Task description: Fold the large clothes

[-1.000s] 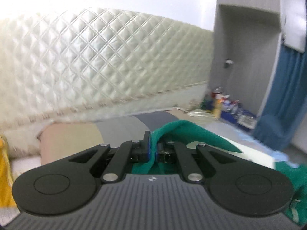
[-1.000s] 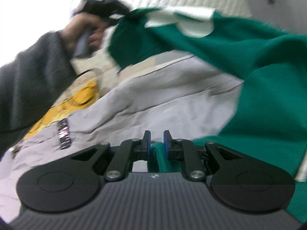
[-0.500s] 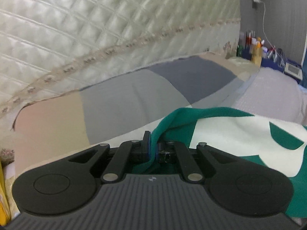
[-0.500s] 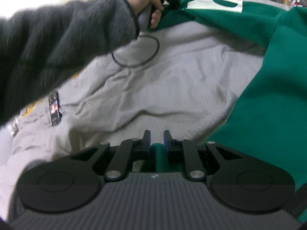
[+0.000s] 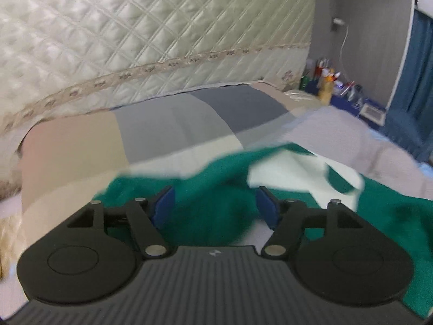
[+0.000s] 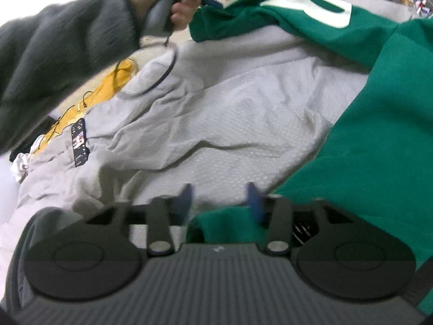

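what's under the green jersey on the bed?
Under the green jersey lies a wrinkled grey bedspread, visible beside it. Whatever sits directly beneath the jersey's fabric is covered, so it cannot be seen.

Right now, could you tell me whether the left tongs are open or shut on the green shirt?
Open. The left tongs have just been opening: their blue pads stand apart, with the green shirt lying loose between them.

A green garment [image 6: 373, 124] with a large white marking [image 6: 305, 5] lies spread across the grey bedcover before me, its long edge running from beneath my nearer jaws up toward the head of the bed. Its far end [image 5: 216, 184] sits bunched and rumpled, the white patch [image 5: 292, 173] creased beside it. One green corner [image 6: 224, 226] rests loose between my opened jaws.
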### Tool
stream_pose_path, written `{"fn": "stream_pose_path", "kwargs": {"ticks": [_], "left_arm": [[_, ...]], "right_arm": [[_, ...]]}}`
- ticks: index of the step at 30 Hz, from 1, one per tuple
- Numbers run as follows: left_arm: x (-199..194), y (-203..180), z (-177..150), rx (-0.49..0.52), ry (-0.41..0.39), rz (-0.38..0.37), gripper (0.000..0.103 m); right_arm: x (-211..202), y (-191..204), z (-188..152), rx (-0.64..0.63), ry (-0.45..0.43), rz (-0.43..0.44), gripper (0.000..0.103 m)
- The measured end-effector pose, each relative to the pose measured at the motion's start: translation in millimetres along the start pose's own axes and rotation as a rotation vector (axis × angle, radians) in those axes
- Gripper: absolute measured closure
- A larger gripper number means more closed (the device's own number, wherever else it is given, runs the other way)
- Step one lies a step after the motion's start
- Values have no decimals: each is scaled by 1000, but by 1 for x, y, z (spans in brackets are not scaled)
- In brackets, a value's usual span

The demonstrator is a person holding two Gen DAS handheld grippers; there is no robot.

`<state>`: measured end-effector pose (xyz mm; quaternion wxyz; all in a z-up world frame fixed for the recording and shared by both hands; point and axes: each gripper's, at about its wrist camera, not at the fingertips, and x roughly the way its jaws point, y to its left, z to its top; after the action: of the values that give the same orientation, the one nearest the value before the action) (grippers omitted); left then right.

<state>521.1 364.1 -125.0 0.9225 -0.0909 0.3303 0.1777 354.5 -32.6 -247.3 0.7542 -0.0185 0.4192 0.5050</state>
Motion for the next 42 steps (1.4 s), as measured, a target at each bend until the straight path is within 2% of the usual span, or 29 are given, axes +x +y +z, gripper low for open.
{"fn": "stream_pose_path", "kwargs": {"ticks": [2,8,14,20,25,29,32,34,38,42], "left_arm": [[-29,-1,-18,-30,10,-61,31],[-101,-13,-82,-132,25,-194,31],[-161,-46,-150,-192,12,-344,31],[-187,-78,-201,-214,42,-434,31],[-181,-90,-238,-222,129,-449,31],[-164,-96,-260,-225,231,-453,32],[-158,-100,-266,-183,257,-440,32],[-153,-103,-266,-146,264,-423,32],[-140,-104,-269,-131,300,-391,31],[-132,-103,-272,-137,332,-385,31]], "right_arm": [[-14,7,-2,-16,-28,7,33],[-46,25,-8,-51,-86,-82,32],[-96,23,-8,-50,-181,-251,32],[-155,-18,-1,115,-206,-435,32],[-233,-53,-5,212,-216,-522,32],[-299,-103,-26,392,-240,-553,32],[-334,-145,-55,530,-227,-620,29],[-345,-167,-78,590,-207,-638,22],[-353,-201,-124,703,-158,-669,22],[-334,-218,-144,693,-107,-601,22]]}}
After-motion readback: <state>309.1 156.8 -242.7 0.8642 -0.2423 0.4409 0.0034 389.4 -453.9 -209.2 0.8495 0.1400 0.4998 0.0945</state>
